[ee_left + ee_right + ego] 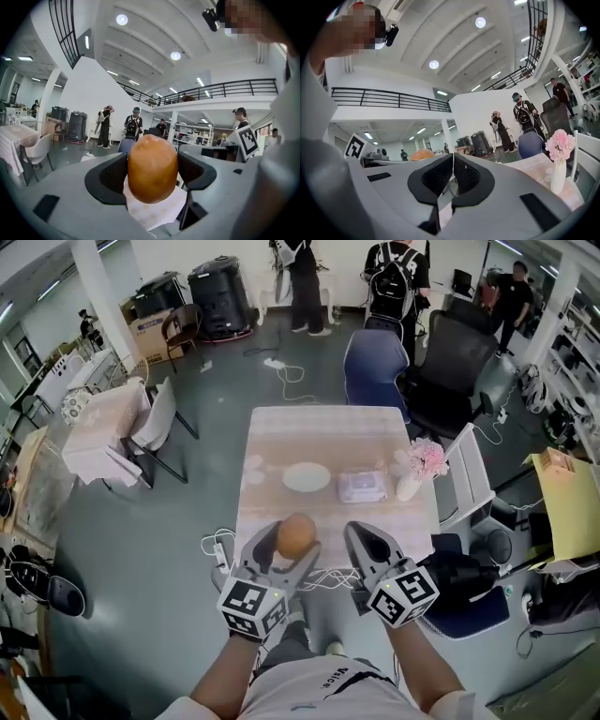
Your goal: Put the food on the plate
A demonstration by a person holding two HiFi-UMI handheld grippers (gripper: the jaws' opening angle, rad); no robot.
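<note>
Holding a brown bread roll (296,535) in your left gripper (289,545), fingers clamped on both its sides, you have it up in the air, seen over the near edge of the table (281,432) and well apart from the white plate (307,476) at mid-table. Your right gripper (364,532) hangs just beside the left, fingers pressed together, nothing between them. A wipes pack (362,487) lies just right of the plate, and a vase of pink flowers (412,479) stands past it, near the table's right edge.
</note>
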